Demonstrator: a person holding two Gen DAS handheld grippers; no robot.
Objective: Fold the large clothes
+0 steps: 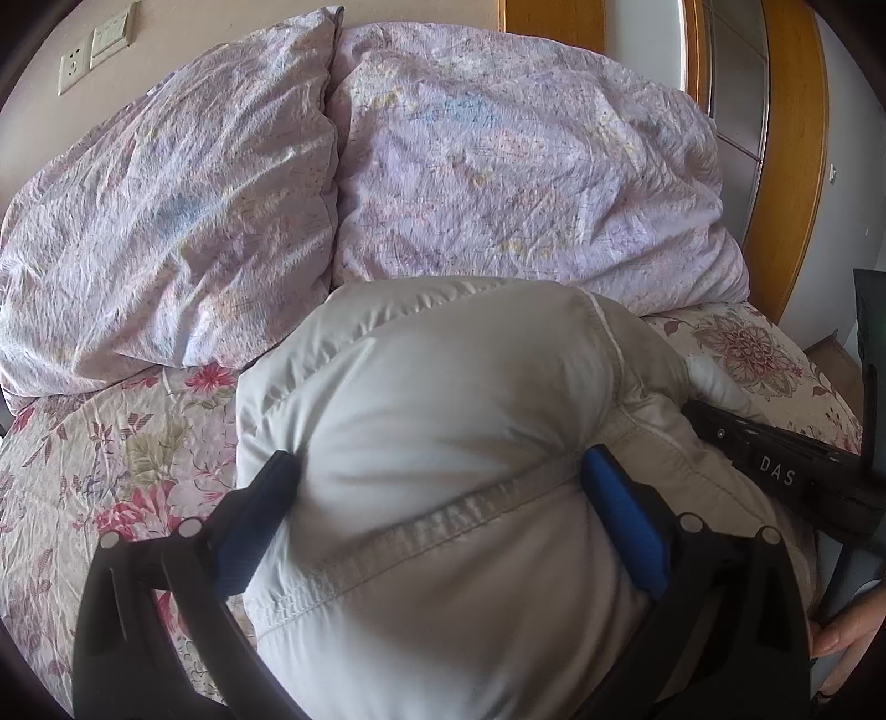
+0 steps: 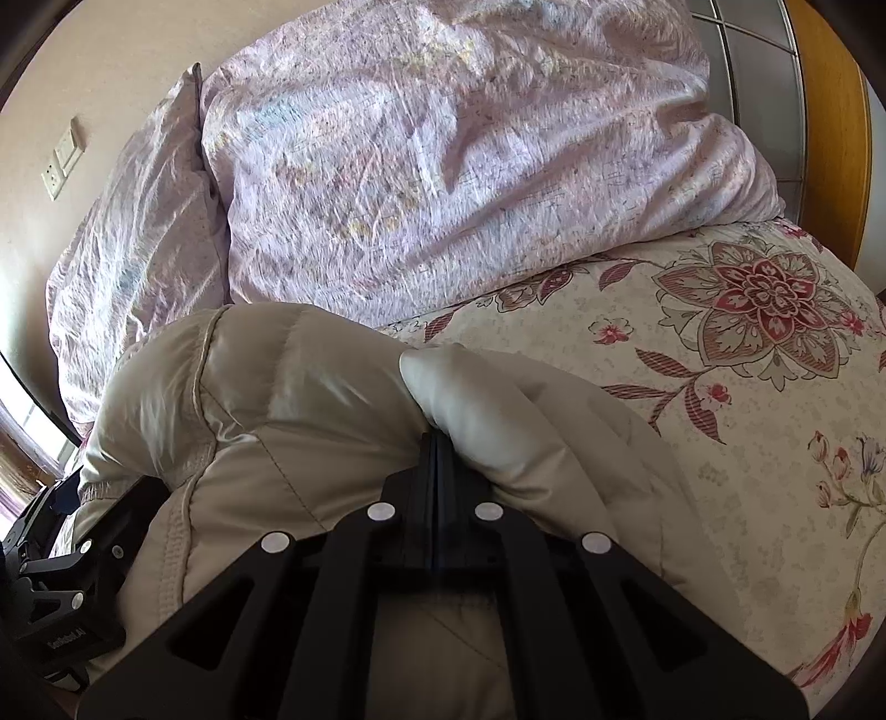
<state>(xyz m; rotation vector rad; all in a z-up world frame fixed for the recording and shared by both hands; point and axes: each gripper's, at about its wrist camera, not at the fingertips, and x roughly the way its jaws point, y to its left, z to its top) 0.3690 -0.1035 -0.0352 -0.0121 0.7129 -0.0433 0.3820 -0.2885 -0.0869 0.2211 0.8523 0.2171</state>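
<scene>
wall with switch plates (image 1: 97, 47) at far left; two lilac pillows (image 1: 166, 221) stand against it along the head of the bed (image 1: 72, 443), whose floral cover lies bare on the left side. centre: a puffy pale grey-beige jacket (image 1: 443, 432), already bunched into a thick bundle, rests on the cover just in front of the pillows. left gripper (image 1: 440, 471) straddles the bundle: its fingers (image 1: 626, 520) stand wide apart with the padded bulk bulging between them, blue pads pressing into both flanks, so it has hold of the bundle across its width; judged reason: a wide clamp keeps the springy filling from unrolling. further right, the right gripper (image 2: 437, 443) has its fingers fully closed on a thin pinch of the jacket's fabric at the bundle's right edge; the cloth puckers around the tips. judged reason: a pinch on a fold edge gives control of the outer layer while the other gripper carries the mass. in the left view a bare hand (image 1: 847, 637) holds the right tool's handle at the frame edge. right of the jacket the cover shows a large red medallion (image 2: 769, 293), unoccupied; wooden frame (image 2: 830, 111) beyond. judgement: fold largely made, bundle being set on the bed; risk is the filling rebounding once grips are let go.
</scene>
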